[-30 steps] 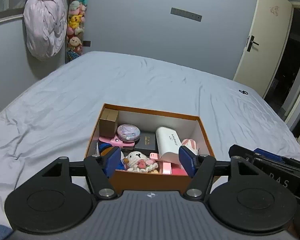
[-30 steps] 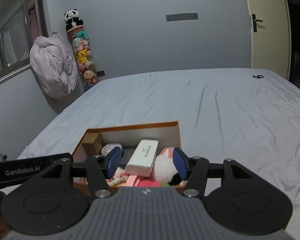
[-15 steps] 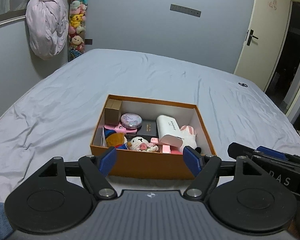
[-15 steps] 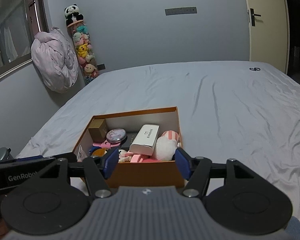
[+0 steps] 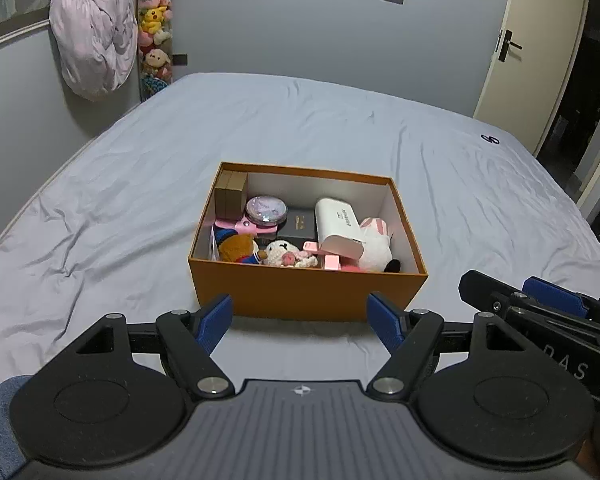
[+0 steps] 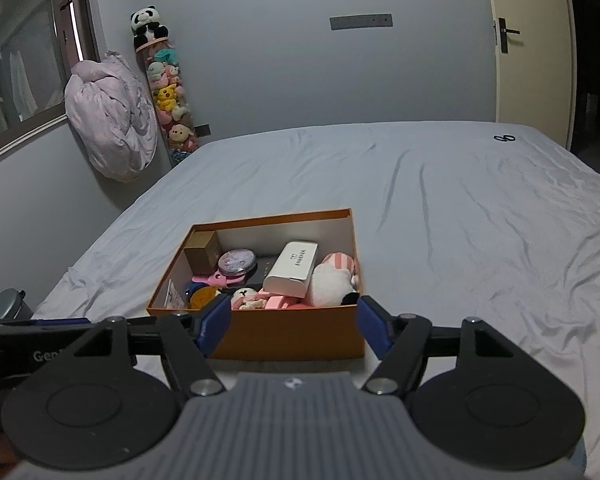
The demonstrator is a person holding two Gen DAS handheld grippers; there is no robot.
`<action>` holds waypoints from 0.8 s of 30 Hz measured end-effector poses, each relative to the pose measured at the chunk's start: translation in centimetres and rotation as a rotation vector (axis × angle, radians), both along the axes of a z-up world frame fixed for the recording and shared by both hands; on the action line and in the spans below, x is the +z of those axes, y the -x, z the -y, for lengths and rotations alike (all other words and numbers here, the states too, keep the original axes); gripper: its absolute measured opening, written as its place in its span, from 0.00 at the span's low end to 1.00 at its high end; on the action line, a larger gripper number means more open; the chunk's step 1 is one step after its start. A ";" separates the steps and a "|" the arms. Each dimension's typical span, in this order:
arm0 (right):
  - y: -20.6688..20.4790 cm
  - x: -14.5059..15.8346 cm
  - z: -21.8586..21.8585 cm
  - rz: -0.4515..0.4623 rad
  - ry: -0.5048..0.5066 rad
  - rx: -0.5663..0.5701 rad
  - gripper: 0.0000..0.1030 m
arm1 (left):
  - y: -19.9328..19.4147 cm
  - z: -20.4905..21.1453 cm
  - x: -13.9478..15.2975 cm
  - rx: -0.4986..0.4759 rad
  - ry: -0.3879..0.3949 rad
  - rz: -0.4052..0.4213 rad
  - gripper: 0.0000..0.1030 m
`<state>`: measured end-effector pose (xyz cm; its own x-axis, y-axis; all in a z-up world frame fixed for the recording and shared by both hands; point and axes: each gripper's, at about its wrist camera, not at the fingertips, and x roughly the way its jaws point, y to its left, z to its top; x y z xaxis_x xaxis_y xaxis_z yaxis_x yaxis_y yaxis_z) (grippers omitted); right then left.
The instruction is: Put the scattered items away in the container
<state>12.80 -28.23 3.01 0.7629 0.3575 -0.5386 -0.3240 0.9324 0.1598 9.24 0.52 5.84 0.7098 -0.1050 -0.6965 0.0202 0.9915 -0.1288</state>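
An orange box [image 5: 308, 294] stands on the grey bed sheet and also shows in the right wrist view [image 6: 288, 336]. Inside lie a white case [image 5: 338, 228], a round glittery tin [image 5: 266, 210], a small brown box [image 5: 231, 199], plush toys [image 5: 286, 254] and pink items. My left gripper [image 5: 300, 322] is open and empty, just short of the box's near wall. My right gripper [image 6: 290, 326] is open and empty, low in front of the box. The right gripper's body [image 5: 540, 312] shows at the right of the left wrist view.
The bed sheet [image 5: 100, 220] spreads wide around the box. A lilac bundle [image 6: 112, 128] and a tube of plush toys [image 6: 168, 96] hang on the far left wall. A door [image 5: 536, 52] stands at the far right. A small black mark [image 6: 504, 138] lies on the sheet.
Both grippers have drawn back from over the box toward me. The box now sits farther ahead and whole in both views. Both stay open and empty.
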 end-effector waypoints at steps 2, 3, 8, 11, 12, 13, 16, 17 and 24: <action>0.0 0.1 0.1 0.001 -0.003 -0.005 0.70 | 0.0 0.0 0.1 -0.002 0.002 0.000 0.84; 0.0 0.2 0.2 0.003 -0.003 -0.007 0.70 | 0.0 0.1 0.1 -0.002 0.004 -0.002 0.84; 0.1 0.2 0.1 0.006 -0.002 -0.009 0.70 | 0.0 0.0 0.2 0.002 0.007 -0.005 0.84; 0.1 0.2 0.1 0.004 0.001 -0.008 0.70 | 0.0 -0.1 0.2 0.005 0.009 -0.009 0.84; 0.1 0.3 0.1 0.004 0.001 -0.008 0.70 | 0.0 -0.1 0.2 0.005 0.008 -0.009 0.84; 0.1 0.3 0.0 0.004 0.002 -0.008 0.70 | -0.1 -0.1 0.2 0.004 0.006 -0.009 0.84; 0.1 0.3 0.1 0.001 0.002 -0.010 0.70 | -0.1 0.0 0.1 0.005 0.007 -0.011 0.84; 0.1 0.3 0.1 0.001 0.003 -0.010 0.70 | -0.1 0.0 0.1 0.005 0.008 -0.013 0.84; 0.0 0.4 0.2 -0.001 0.003 -0.012 0.70 | -0.2 -0.1 0.0 0.002 0.005 -0.014 0.84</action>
<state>12.75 -28.38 3.37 0.7666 0.3468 -0.5403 -0.3128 0.9367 0.1575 9.41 0.65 5.83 0.7004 -0.1077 -0.7056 0.0168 0.9908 -0.1345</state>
